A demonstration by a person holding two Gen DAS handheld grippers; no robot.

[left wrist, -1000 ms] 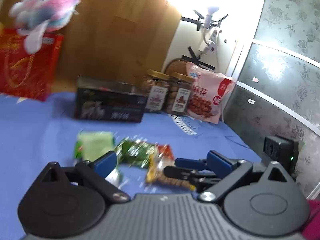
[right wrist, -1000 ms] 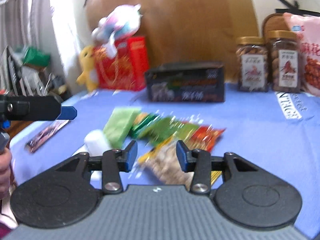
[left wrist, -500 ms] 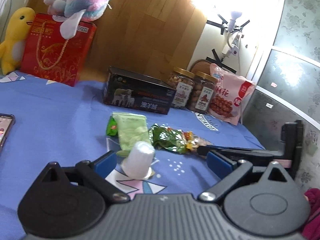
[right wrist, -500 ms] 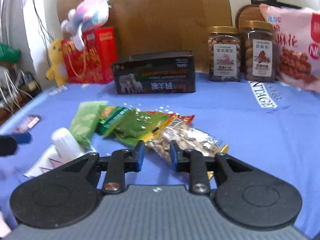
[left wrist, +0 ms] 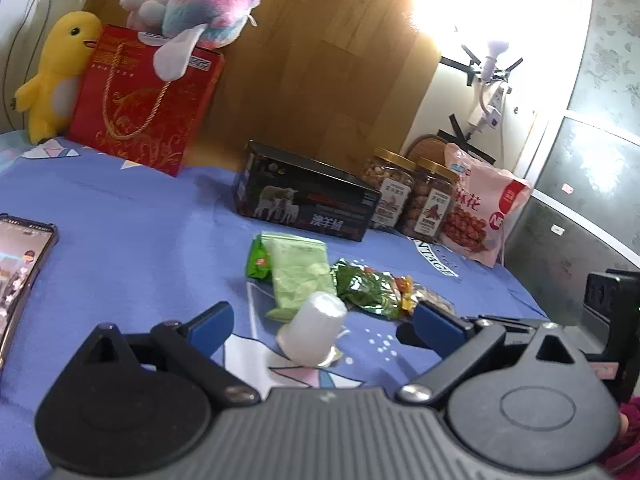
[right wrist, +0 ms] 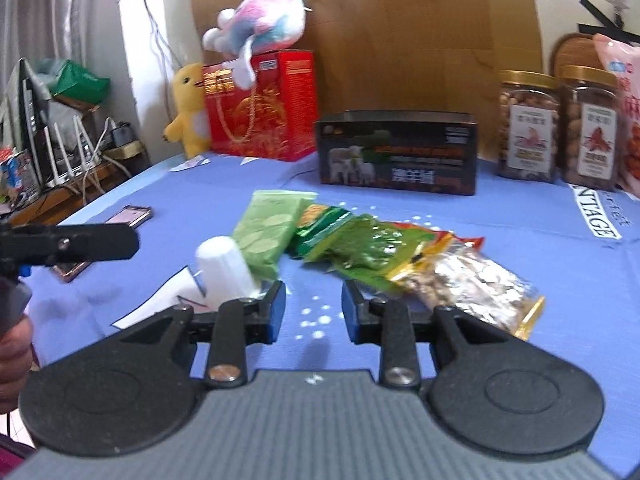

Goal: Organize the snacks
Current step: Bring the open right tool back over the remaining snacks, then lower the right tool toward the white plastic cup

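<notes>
A: What lies on the blue cloth [right wrist: 520,216]?

B: A loose row of snack packets sits near the middle. From the right wrist view, a pale green packet [right wrist: 270,228] is leftmost, then a dark green packet [right wrist: 320,224], a shiny green packet [right wrist: 372,250], and a clear bag of nuts [right wrist: 472,280] rightmost, each overlapping its neighbour. A small white cup [right wrist: 226,270] stands upside down, touching the near end of the pale green packet.

A: And the grippers?

B: The right gripper [right wrist: 312,310] hangs low in front of the row. Its blue-padded jaws stand a narrow gap apart with nothing between them, only bare cloth. The right jaw tip is just beside the near edge of the shiny green packet; I cannot tell whether it touches. The left gripper [left wrist: 320,322] is spread wide and holds nothing; the white cup appears in the gap between its fingers but apart from both pads.

A: What is behind the snacks?

B: A black box [right wrist: 400,152] printed with sheep stands at the back of the cloth. To its right are two gold-lidded jars [right wrist: 556,124] side by side, then a pink snack bag [left wrist: 484,208]. To its left is a red gift bag [right wrist: 260,104] with a pink and blue plush toy [right wrist: 260,16] on top and a yellow plush duck [right wrist: 188,108] just beside it.

A: Anything else?

B: A phone [left wrist: 20,264] lies flat near the cloth's left edge, well apart from the snacks. A person's hand [right wrist: 14,356] shows at the left border.
</notes>
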